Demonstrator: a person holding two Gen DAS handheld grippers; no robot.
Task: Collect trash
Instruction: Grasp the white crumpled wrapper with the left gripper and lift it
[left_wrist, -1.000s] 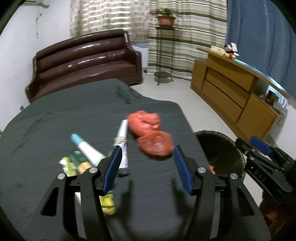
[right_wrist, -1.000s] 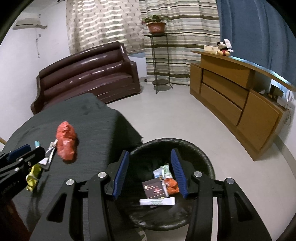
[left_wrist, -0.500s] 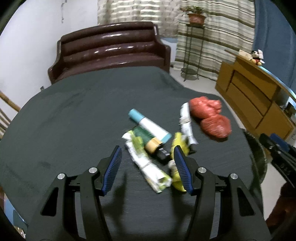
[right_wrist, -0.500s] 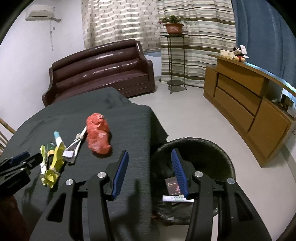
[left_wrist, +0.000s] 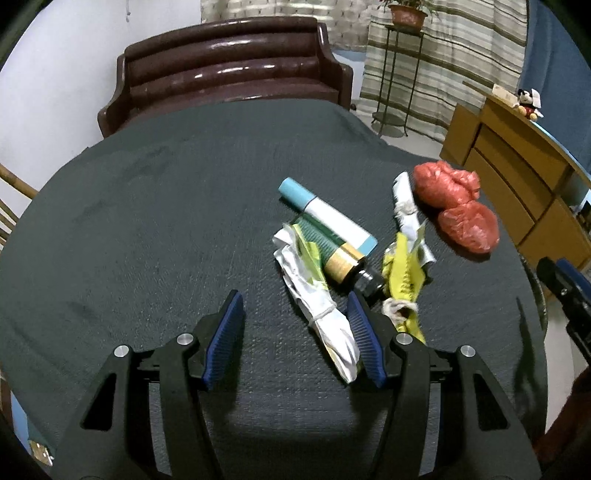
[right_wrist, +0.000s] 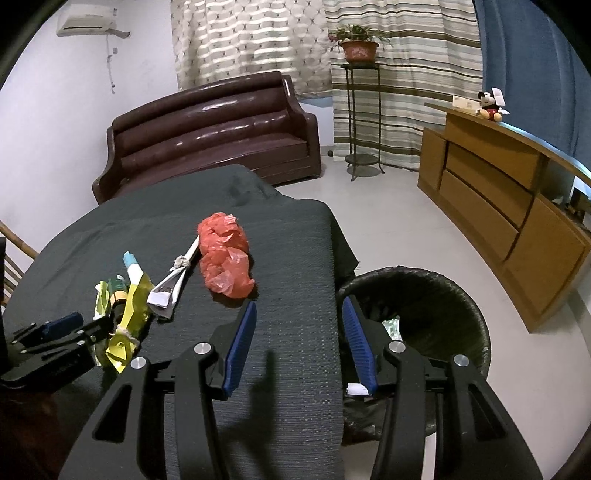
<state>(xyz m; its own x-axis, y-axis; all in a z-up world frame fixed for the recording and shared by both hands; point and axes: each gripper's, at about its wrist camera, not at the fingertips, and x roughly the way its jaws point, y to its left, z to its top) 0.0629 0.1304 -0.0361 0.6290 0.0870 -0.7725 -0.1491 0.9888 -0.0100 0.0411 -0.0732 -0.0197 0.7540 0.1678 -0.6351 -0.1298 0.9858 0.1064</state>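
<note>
Trash lies on the dark-clothed table (left_wrist: 147, 229): a red plastic bag (left_wrist: 456, 206), a white tube with a blue cap (left_wrist: 325, 216), a green and gold bottle (left_wrist: 332, 251), a crumpled white wrapper (left_wrist: 325, 314), a yellow wrapper (left_wrist: 402, 280) and a knotted silver wrapper (left_wrist: 406, 206). My left gripper (left_wrist: 295, 332) is open and empty, low over the table, with the white wrapper by its right finger. My right gripper (right_wrist: 299, 332) is open and empty over the table's right edge, with the red bag (right_wrist: 223, 254) ahead and the black bin (right_wrist: 424, 314) to its right.
The bin stands on the floor beside the table and holds some trash. A brown sofa (right_wrist: 210, 136) stands behind the table. A wooden sideboard (right_wrist: 509, 206) runs along the right wall, a plant stand (right_wrist: 360, 110) by the curtains.
My left gripper has swung left from the red bag to the wrapper pile. My right gripper has moved left from above the bin to the table's edge.
</note>
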